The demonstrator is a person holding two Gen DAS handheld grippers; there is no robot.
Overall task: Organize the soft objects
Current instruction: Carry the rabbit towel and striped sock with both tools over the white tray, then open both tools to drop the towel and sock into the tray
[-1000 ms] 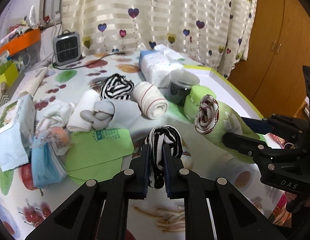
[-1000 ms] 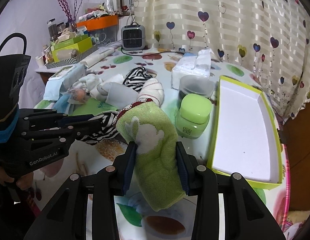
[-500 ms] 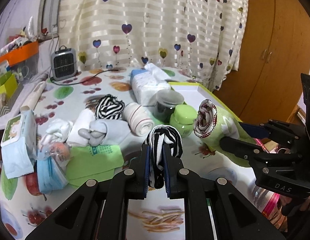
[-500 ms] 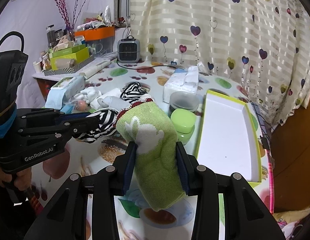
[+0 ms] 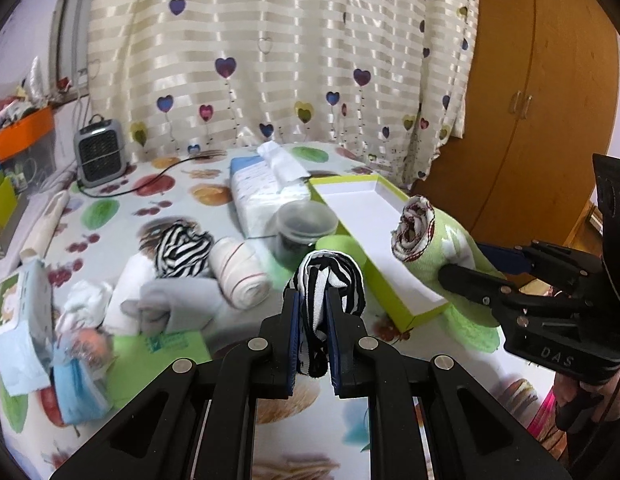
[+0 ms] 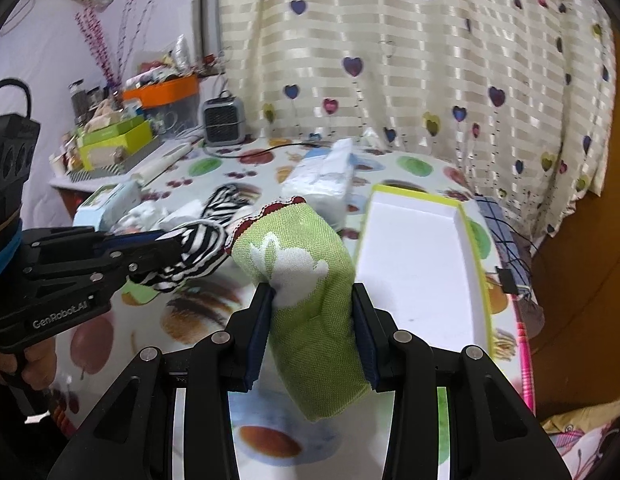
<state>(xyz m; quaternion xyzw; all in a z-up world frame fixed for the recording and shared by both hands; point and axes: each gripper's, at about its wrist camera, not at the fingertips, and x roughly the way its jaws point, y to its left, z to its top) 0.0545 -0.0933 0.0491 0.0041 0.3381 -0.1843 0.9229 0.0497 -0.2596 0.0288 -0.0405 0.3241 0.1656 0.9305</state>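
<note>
My left gripper [image 5: 313, 312] is shut on a black-and-white striped sock roll [image 5: 329, 280], held above the table; it also shows in the right wrist view [image 6: 194, 256]. My right gripper [image 6: 311, 304] is shut on a rolled green towel [image 6: 306, 280] with a white rabbit pattern, held near the front end of the white tray with a green rim [image 6: 417, 248]. In the left wrist view the green towel [image 5: 441, 248] hangs beside the tray [image 5: 373, 220]. A second striped roll [image 5: 182, 248], a white roll with red stripes [image 5: 242, 272] and grey and white cloths [image 5: 166, 304] lie on the table.
A tissue pack [image 5: 266, 196], a dark lidded jar [image 5: 302, 228] and a green jar [image 5: 337, 246] stand left of the tray. A small heater [image 5: 98, 156] sits at the back. Wipes packs [image 5: 22, 320] lie at the left. A wooden wardrobe [image 5: 529, 100] is on the right.
Both grippers have risen and pulled back with their rolls still held. The table and tray now look farther below, and more of the tray shows.
</note>
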